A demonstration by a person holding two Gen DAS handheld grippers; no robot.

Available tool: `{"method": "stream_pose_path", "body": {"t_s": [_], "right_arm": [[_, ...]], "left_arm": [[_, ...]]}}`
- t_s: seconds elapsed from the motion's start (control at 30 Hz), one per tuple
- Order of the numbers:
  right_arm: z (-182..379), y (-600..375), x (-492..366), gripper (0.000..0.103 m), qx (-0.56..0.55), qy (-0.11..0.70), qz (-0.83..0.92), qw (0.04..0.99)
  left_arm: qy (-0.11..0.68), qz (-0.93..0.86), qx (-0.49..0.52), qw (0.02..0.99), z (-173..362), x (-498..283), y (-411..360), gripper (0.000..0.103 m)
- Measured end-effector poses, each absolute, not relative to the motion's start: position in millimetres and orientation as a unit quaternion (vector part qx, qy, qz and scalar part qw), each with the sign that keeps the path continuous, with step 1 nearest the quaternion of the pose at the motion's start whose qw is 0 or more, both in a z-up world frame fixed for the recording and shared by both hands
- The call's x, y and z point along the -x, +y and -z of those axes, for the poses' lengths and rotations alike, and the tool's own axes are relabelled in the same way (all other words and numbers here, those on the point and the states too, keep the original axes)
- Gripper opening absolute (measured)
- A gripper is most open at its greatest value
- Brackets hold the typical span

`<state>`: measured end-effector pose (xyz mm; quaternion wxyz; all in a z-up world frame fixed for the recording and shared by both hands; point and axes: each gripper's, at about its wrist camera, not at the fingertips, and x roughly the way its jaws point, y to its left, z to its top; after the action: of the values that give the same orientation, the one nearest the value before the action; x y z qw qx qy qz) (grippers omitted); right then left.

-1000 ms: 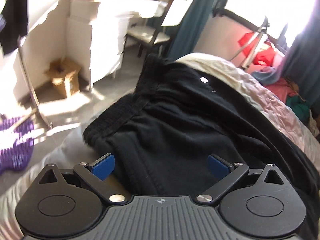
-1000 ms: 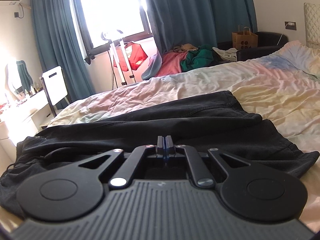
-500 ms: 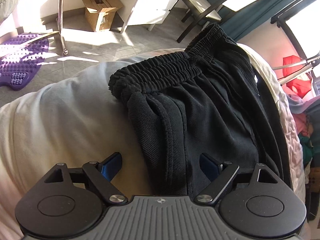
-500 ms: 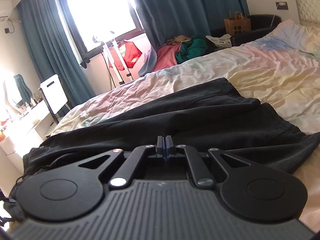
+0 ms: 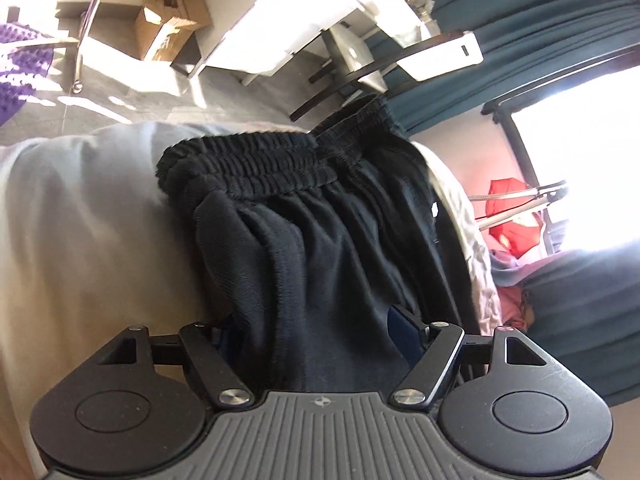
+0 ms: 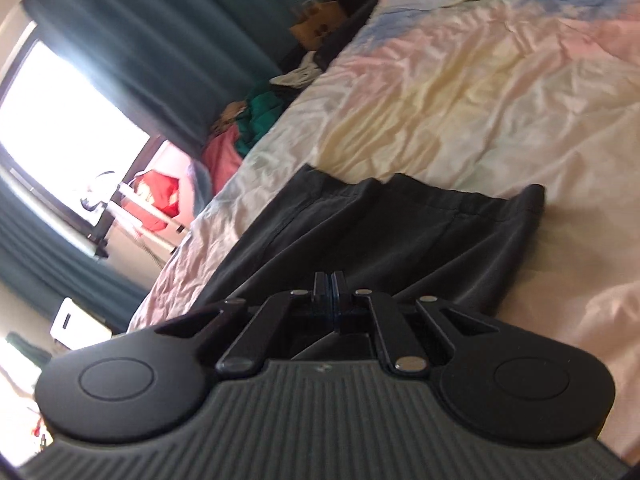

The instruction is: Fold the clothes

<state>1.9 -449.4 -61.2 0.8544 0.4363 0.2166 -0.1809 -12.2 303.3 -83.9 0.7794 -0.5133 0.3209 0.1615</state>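
Observation:
Black trousers [image 5: 320,240] lie on the bed, their ribbed elastic waistband [image 5: 248,164] toward the bed's end. My left gripper [image 5: 316,332] is open, its blue pads either side of a raised fold of the black cloth just below the waistband; the left pad is mostly hidden behind the cloth. In the right wrist view the trousers' leg end [image 6: 420,232] lies flat on the pastel sheet [image 6: 500,92]. My right gripper [image 6: 330,284] is shut, low over the black cloth; whether cloth is pinched between the pads does not show.
Beyond the bed's end are a white dresser [image 5: 280,32], a chair [image 5: 360,64], a cardboard box [image 5: 164,24] and a purple mat [image 5: 20,72] on the floor. Teal curtains [image 6: 140,40], a clothes pile [image 6: 248,128] and a red item [image 6: 160,196] by the window.
My left gripper has moved in over the trousers' edge, so the fold now lies between its pads. My right gripper has rolled sharply and shifted toward the trousers' leg end, still shut.

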Motion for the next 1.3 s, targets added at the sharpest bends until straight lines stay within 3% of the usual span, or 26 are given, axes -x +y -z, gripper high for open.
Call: {"method": "stream_pose_path", "body": {"t_s": [0.07,0.2,0.3,0.33,0.63,0.8,1.0,1.17,1.3], "right_arm": [[75.4,-465.9,0.9,0.006,-0.472,0.220,0.213,0.827],[103.5,-485.3,7.7,0.011,-0.537,0.233,0.248,0.772],[114.2,-484.8,6.1,0.046,-0.546,0.247,0.270,0.754],[116.0,-485.4,6.5,0.051,-0.547,0.247,0.279,0.749],[119.4,-494.3,15.9,0.051,-0.542,0.224,0.371,0.720],[142.1,-499.6,3.9,0.051,-0.600,0.255,0.294,0.699],[112.6,-478.2,-18.3,0.051,-0.550,0.233,0.198,0.777],[116.3,-472.8,-29.9,0.051,-0.512,0.299,0.244,0.768],[143.3,-473.7,-18.9,0.049,-0.568,0.318,0.269,0.710]], "left_arm": [[0.332,-0.173,0.529,0.762,93.1,12.4,310.6,0.066],[0.322,-0.172,0.528,0.767,94.1,10.2,310.3,0.067],[0.310,-0.153,0.537,0.770,93.7,8.4,306.8,0.067],[0.305,-0.147,0.543,0.768,94.1,9.2,306.3,0.066],[0.300,-0.145,0.571,0.750,100.3,15.4,311.2,0.065],[0.309,-0.146,0.561,0.754,104.7,8.5,313.7,0.066],[0.303,-0.126,0.565,0.757,104.6,2.7,310.5,0.066],[0.310,-0.137,0.564,0.753,107.6,0.9,310.6,0.065],[0.318,-0.146,0.564,0.748,113.8,-3.0,313.6,0.062]]}}
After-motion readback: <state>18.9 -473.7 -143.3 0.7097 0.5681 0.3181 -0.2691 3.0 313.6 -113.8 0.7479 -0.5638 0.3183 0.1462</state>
